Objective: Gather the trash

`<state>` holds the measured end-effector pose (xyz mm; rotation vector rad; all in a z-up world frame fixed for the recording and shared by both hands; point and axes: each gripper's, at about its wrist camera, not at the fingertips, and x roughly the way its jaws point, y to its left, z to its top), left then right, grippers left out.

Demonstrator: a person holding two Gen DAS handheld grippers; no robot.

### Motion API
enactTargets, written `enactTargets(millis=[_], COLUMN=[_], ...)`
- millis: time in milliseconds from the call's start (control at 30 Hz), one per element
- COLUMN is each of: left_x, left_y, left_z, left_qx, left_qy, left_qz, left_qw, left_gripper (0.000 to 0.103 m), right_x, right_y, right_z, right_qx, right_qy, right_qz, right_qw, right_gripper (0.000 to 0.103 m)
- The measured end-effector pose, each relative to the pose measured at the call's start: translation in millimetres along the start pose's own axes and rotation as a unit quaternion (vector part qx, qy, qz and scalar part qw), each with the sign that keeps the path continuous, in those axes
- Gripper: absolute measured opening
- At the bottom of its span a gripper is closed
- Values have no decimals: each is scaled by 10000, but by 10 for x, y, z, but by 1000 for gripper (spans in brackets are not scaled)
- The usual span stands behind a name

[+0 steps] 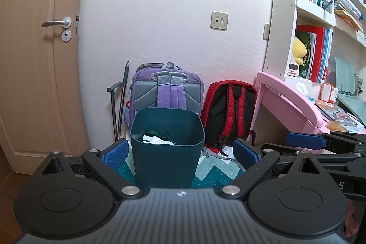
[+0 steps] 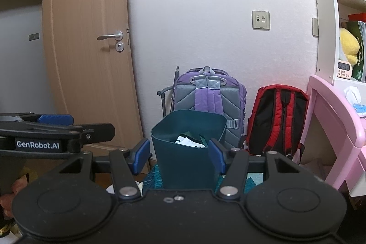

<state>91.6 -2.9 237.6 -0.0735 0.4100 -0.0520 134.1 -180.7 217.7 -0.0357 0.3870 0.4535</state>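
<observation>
A dark teal trash bin (image 1: 167, 148) stands on a patterned teal mat (image 1: 215, 172), with white paper scraps (image 1: 155, 140) inside. My left gripper (image 1: 180, 152) is open, its blue pads on either side of the bin and well short of it. The right wrist view shows the same bin (image 2: 189, 152) holding paper (image 2: 187, 141). My right gripper (image 2: 179, 156) is open too, pads flanking the bin without touching it. Each gripper shows at the edge of the other's view: the right one (image 1: 306, 141), the left one (image 2: 55, 118). More white scraps (image 1: 223, 150) lie behind the bin.
A purple backpack (image 1: 167, 88) and a red and black backpack (image 1: 231, 111) lean on the wall behind the bin. A pink desk (image 1: 290, 95) and a white bookshelf (image 1: 308, 15) stand on the right. A wooden door (image 1: 39, 49) is on the left.
</observation>
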Motion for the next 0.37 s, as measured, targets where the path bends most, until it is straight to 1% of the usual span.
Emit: enactTargets(millis=[367], left_x=[-41], left_y=[-9], left_z=[-3], left_qx=[44], left_qy=[-30], left_qz=[-45], left_qw=[10000], left_gripper=[98], right_x=[-52], right_y=[-1], right_z=[-3], right_qx=[30], right_qy=[7], right_qz=[1], right_qw=[10000], right_gripper=[57])
